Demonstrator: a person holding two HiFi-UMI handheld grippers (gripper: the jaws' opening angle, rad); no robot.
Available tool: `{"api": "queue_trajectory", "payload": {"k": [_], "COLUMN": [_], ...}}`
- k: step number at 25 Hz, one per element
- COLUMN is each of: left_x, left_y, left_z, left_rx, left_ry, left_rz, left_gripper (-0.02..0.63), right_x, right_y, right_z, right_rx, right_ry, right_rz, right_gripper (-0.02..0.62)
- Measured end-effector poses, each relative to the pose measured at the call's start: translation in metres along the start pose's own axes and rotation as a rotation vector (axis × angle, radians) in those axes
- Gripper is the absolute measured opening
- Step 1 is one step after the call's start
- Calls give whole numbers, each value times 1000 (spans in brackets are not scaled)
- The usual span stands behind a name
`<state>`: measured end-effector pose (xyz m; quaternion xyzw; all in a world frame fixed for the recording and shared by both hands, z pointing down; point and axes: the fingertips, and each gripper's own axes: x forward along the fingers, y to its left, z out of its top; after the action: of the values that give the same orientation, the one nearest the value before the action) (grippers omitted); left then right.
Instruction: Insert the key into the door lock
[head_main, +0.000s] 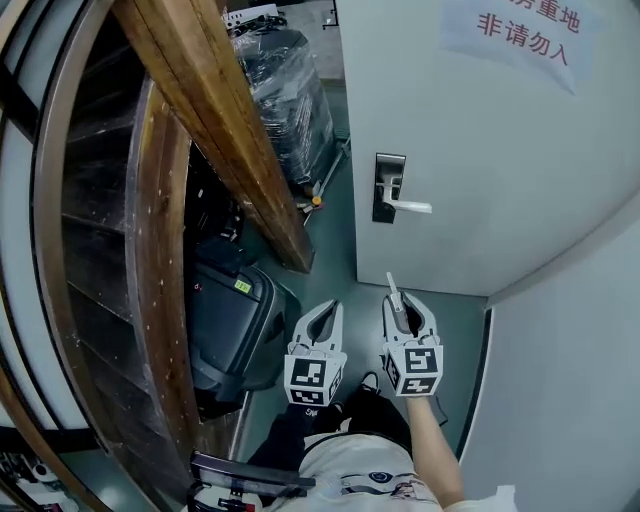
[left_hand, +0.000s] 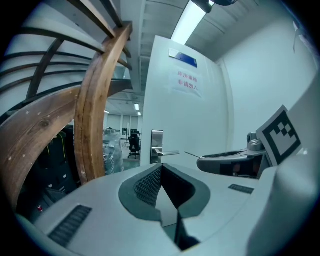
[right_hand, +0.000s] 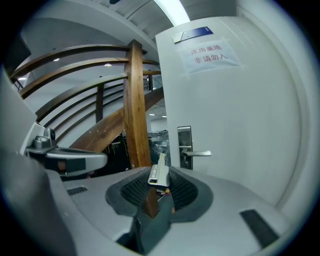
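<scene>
The white door (head_main: 480, 130) carries a metal lock plate (head_main: 389, 187) with a lever handle (head_main: 412, 207). My right gripper (head_main: 400, 306) is shut on a silvery key (head_main: 393, 289) whose blade points up toward the door, well short of the lock. In the right gripper view the key (right_hand: 158, 173) sits between the pads, with the lock plate (right_hand: 184, 146) and handle (right_hand: 198, 153) ahead and slightly right. My left gripper (head_main: 329, 309) hangs beside it, shut and empty. The left gripper view shows its pads (left_hand: 150, 186) meeting and the lock plate (left_hand: 157, 145) far ahead.
A slanted wooden stair beam (head_main: 220, 110) and curved wooden rails (head_main: 155, 260) fill the left. A black case (head_main: 235, 320) stands on the floor below them, and a plastic-wrapped stack (head_main: 285, 100) stands beyond. A white wall (head_main: 570, 380) closes the right. A paper notice (head_main: 525, 30) hangs on the door.
</scene>
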<state>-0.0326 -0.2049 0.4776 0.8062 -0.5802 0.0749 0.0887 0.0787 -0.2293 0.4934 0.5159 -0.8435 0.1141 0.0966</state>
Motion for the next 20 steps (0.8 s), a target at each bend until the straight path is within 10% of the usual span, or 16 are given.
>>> {"api": "queue_trajectory", "payload": {"k": [20], "left_x": [68], "left_y": [78], "left_z": [-88], "left_rx": [-25], "left_ry": [47], "left_rz": [-12], "left_gripper": [6], "right_x": [199], "right_y": [-82], "right_z": [-49], "right_rx": [-74], "right_ry": [70], "right_rz": [-125], "right_gripper": [117]}}
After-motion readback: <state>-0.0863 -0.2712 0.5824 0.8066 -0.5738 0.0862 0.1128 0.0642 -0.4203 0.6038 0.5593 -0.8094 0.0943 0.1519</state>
